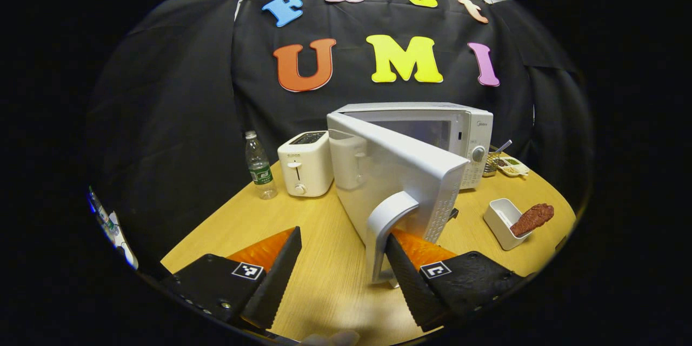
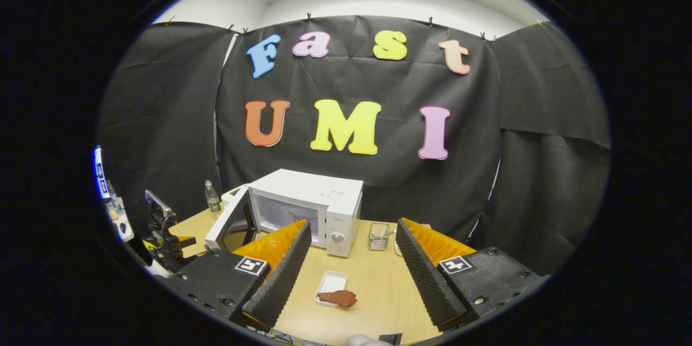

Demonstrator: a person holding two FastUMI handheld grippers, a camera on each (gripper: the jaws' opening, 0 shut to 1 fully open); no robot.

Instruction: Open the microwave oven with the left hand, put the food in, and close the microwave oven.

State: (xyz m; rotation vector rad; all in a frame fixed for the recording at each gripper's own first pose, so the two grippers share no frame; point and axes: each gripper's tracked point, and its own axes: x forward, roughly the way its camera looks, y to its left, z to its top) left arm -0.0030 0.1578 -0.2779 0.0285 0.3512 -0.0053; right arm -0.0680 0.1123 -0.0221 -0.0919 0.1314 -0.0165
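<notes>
The white microwave (image 1: 467, 130) stands on the wooden table (image 1: 330, 275) with its door (image 1: 394, 173) swung far out toward me. My left gripper (image 1: 343, 238) is open, and the door's curved handle (image 1: 385, 221) sits just inside its right finger, with the left finger well apart from it. A reddish-brown piece of food (image 1: 532, 218) lies across a small white dish (image 1: 500, 219) to the right of the microwave. In the right gripper view, my right gripper (image 2: 354, 224) hangs open and holds nothing, above the food (image 2: 338, 298) and the dish (image 2: 330, 283), with the open microwave (image 2: 308, 194) beyond.
A white toaster (image 1: 305, 165) and a clear water bottle (image 1: 259, 167) stand left of the microwave. Behind its right side are a wire holder (image 1: 493, 162) with utensils and a small plate (image 1: 513, 166). Black cloth walls close off the back and sides.
</notes>
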